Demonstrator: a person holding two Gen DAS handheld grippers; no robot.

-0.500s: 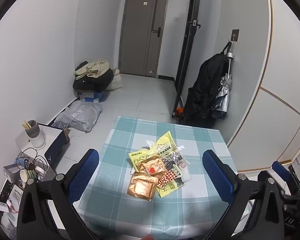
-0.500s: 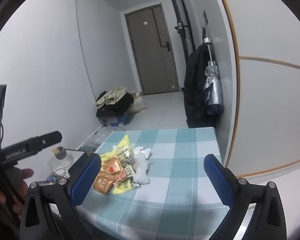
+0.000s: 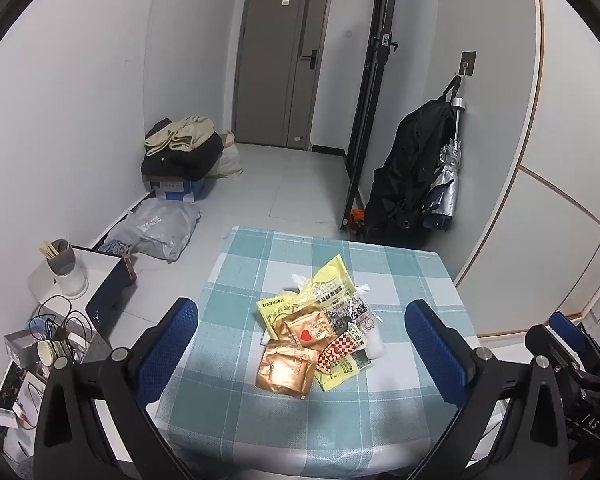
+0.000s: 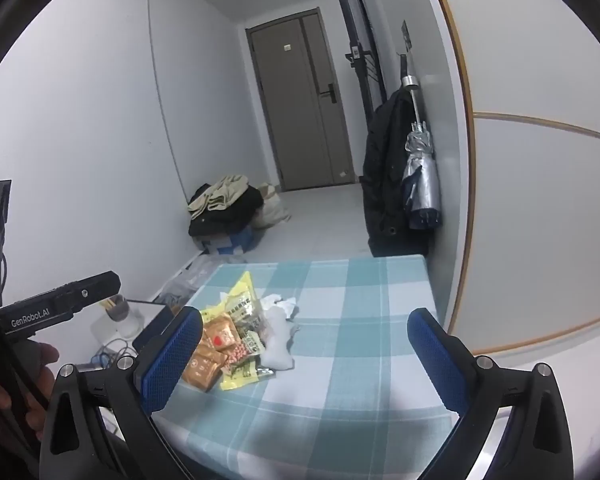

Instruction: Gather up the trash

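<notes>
A pile of snack wrappers lies in the middle of a table with a teal checked cloth. It holds yellow packets, two copper foil packets and a crumpled white tissue. My left gripper is open and empty, held above the table's near edge with the pile between its blue pads. My right gripper is open and empty, with the pile by its left pad. The right gripper also shows at the right edge of the left wrist view.
A low white stand with a cup of sticks and cables sits left of the table. Clothes on a box and a grey bag lie on the floor. A black coat and a silver umbrella hang on the right wall.
</notes>
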